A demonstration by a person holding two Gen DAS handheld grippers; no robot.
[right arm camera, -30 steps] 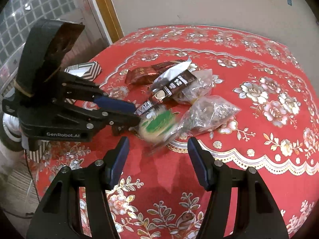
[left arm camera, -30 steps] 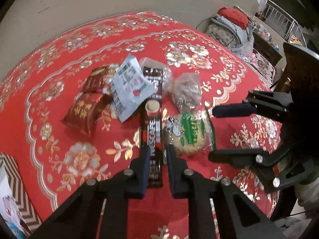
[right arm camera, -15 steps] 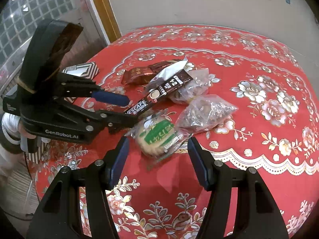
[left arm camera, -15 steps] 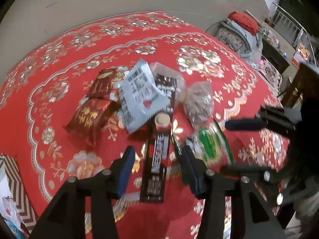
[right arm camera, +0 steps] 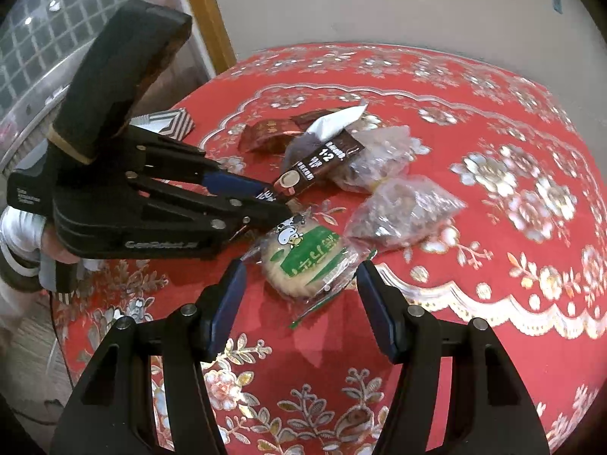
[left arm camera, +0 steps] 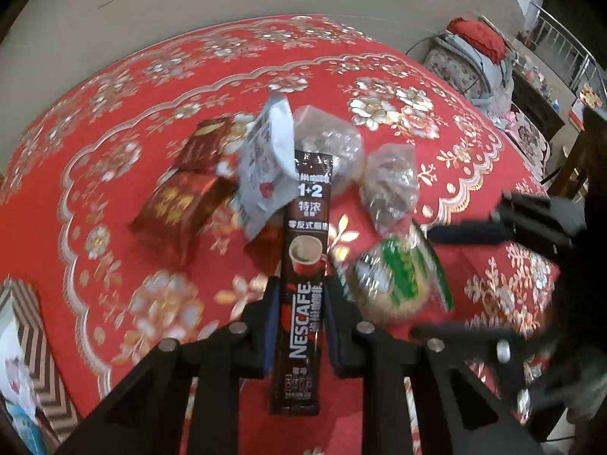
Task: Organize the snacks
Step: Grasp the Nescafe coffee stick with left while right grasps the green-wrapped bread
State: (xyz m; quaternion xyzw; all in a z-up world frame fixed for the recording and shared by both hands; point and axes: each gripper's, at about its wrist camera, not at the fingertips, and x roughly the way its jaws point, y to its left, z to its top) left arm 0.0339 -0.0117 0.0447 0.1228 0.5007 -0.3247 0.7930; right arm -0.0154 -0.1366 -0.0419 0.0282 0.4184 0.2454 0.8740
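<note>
My left gripper [left arm camera: 299, 292] is shut on a long brown Nescafe coffee stick [left arm camera: 305, 265] and holds it lifted, its far end over the snack pile; the stick also shows in the right wrist view [right arm camera: 318, 167]. My right gripper [right arm camera: 299, 288] is open, its fingers on either side of a green-labelled round biscuit pack [right arm camera: 307, 261], which lies on the red tablecloth [right arm camera: 474, 360] and shows in the left wrist view [left arm camera: 398, 280]. The left gripper shows in the right wrist view [right arm camera: 280, 208].
The pile holds a white-grey pouch [left arm camera: 265, 167], two dark red packets [left arm camera: 178, 212], and two clear bags of snacks [right arm camera: 402, 212]. A striped box [left arm camera: 26, 341] lies at the table's left edge. A chair with clothes [left arm camera: 470, 57] stands beyond the table.
My left gripper opened, then shut on the Nescafe stick and lifted it. The green biscuit pack shifted and now lies between my right gripper's open fingers.
</note>
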